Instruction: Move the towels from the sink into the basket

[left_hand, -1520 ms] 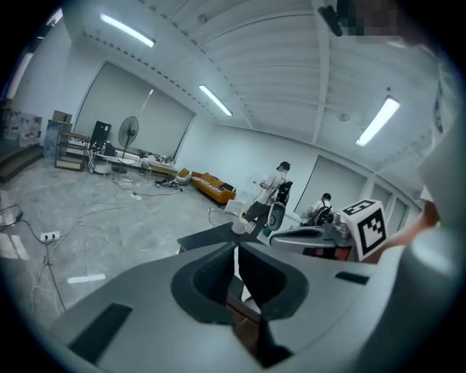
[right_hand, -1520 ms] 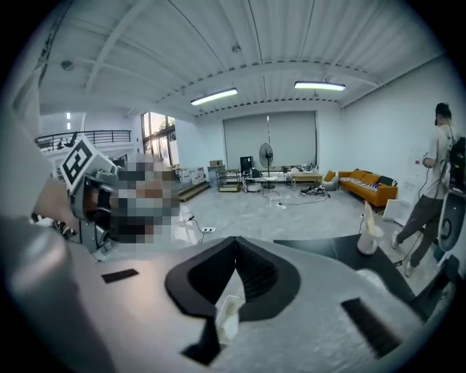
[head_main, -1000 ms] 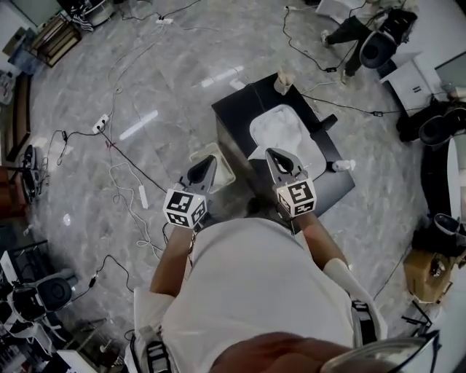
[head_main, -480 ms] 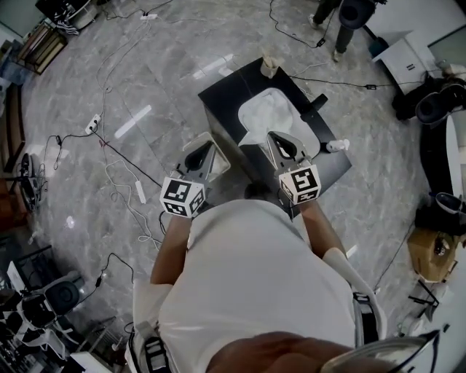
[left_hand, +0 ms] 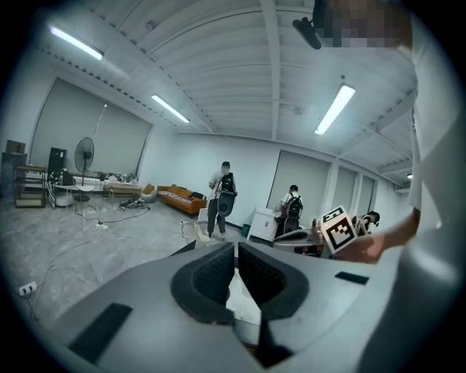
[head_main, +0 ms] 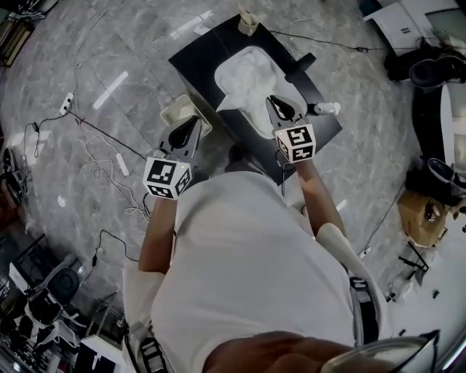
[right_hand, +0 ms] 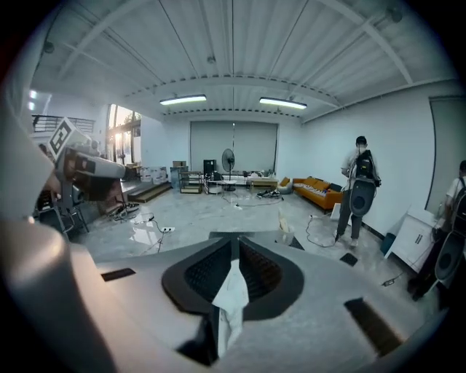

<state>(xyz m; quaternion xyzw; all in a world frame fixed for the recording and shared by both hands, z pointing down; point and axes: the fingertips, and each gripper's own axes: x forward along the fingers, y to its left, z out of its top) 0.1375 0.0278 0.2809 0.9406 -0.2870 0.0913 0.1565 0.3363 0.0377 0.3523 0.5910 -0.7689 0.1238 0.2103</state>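
The right tongs [right_hand: 234,249], their jaws just eased apart a touch, pinch only a thin fold of white towel [right_hand: 231,291] at the near edge of the sink [head_main: 256,49]. The left tongs [left_hand: 235,249] are all but together and empty, left of the sink over the basket [head_main: 172,113]. So slight a bite could let the fold slip on lifting, dropping the towel back into the sink or onto the bench [head_main: 198,60].

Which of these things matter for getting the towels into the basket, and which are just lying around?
Part of the job:
- towels
- sink in the black counter
- basket on the floor beside it

Just lying about:
- cup and white bottle on the counter
- cables and power strip on the floor
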